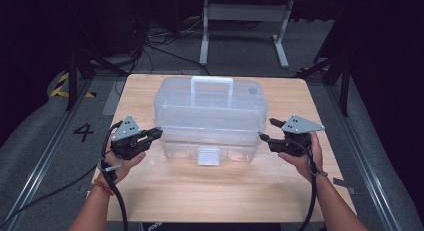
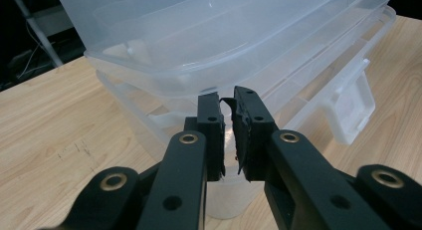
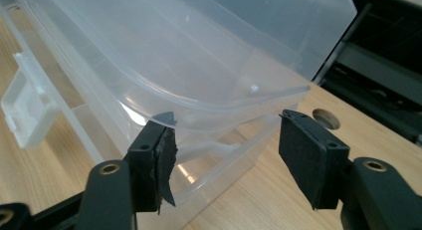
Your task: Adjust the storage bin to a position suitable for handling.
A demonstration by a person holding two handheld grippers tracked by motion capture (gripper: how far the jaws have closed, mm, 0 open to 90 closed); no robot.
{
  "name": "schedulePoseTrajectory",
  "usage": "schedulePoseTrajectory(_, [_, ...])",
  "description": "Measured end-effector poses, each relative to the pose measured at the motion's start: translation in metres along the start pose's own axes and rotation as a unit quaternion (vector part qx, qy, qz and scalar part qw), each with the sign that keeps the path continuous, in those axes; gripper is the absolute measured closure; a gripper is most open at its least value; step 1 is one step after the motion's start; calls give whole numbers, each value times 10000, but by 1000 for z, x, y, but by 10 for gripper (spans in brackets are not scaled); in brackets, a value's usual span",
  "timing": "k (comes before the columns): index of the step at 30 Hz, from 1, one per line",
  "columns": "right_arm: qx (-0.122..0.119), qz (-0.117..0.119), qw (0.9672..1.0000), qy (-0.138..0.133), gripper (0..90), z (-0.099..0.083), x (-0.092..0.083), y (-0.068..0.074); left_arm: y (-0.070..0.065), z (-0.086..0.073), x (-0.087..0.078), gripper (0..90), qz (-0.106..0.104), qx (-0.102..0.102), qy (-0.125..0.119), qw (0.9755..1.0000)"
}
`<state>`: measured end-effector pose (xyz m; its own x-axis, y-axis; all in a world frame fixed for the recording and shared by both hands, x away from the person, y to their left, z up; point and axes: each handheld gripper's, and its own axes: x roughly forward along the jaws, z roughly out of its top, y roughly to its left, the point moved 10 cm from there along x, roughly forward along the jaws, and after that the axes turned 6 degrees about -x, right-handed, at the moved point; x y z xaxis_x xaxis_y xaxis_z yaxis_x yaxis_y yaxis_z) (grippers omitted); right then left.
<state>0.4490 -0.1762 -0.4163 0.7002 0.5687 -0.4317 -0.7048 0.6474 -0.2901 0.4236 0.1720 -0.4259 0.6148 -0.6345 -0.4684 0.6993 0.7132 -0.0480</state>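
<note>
- Left tongs are clenched at the box rim, which sits mid-table; whether they pinch it I can't tell.
- Right tongs gape at its right end.
- I judge one-sided lifting would tip it.

The storage box stands mid-surface, the left hand-held gripper at its left end, the right hand-held gripper at its right end.

My left tongs are pinched nearly shut, my right tongs gape apart; both hands point them inward, forearms low.
</note>
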Motion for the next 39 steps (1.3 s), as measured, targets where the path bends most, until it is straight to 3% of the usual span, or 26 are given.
schedulePoseTrajectory(7, [92,-141,9996,-223,408,4,-3,-3,-2,2,-2,792,-37,-27,-66,10000])
schedulePoseTrajectory(13, [131,-223,9992,-305,413,6,-3,-3,3,-2,-7,765,98,17,-22,9999])
schedulePoseTrajectory(16, [158,-267,9989,-355,413,8,-3,-4,11,-8,-10,751,359,12,63,9993])
schedulePoseTrajectory(20, [183,-378,9982,-417,413,10,-4,-7,22,-18,-13,742,533,-99,157,9984])
schedulePoseTrajectory(25, [237,-507,9973,-476,413,15,-5,-10,42,-39,-7,730,724,-266,484,9958])
schedulePoseTrajectory(29, [273,-600,9965,-514,422,19,-6,-12,48,-44,2,730,708,-336,530,9955])
schedulePoseTrajectory(34, [349,-738,9948,-615,425,26,-6,-19,40,-43,11,730,575,-296,640,9959])
schedulePoseTrajectory(37, [331,-800,9942,-632,432,29,-5,-20,37,-40,15,734,564,-152,671,9960])
schedulePoseTrajectory(39, [305,-783,9945,-629,442,30,-4,-21,36,-38,16,734,537,-223,642,9962])
